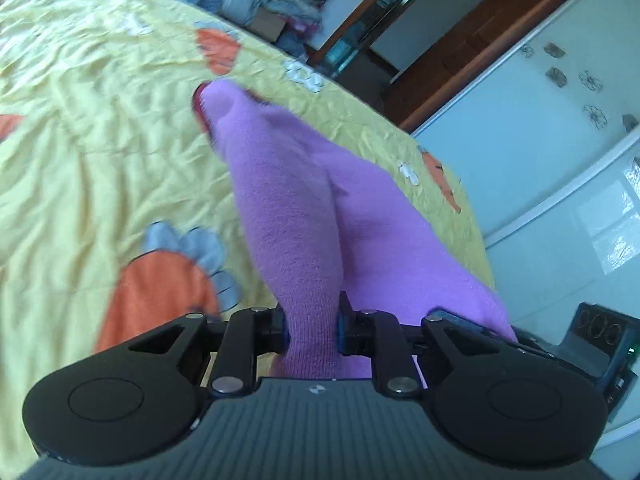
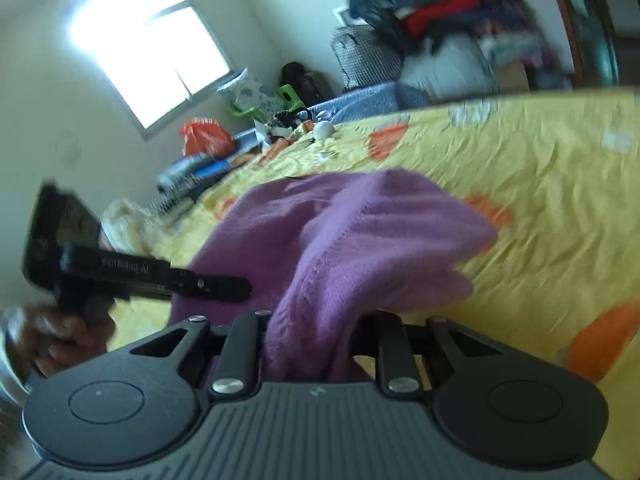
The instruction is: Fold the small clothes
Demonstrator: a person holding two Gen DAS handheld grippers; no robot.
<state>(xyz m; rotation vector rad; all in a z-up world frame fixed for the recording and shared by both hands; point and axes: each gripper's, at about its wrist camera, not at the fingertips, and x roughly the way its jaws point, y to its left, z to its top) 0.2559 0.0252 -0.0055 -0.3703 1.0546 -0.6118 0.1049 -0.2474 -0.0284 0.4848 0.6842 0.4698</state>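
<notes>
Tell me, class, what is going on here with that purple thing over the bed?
A person holds a gripper in each hand. The left gripper and the right gripper are each clamped on the purple knitted garment, which hangs between them over the yellow bedspread. No fold shows yet.

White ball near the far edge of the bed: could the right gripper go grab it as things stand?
Probably not. The right gripper is shut on the purple garment, which drapes ahead of it, and the white ball lies far across the yellow bedspread.
</notes>
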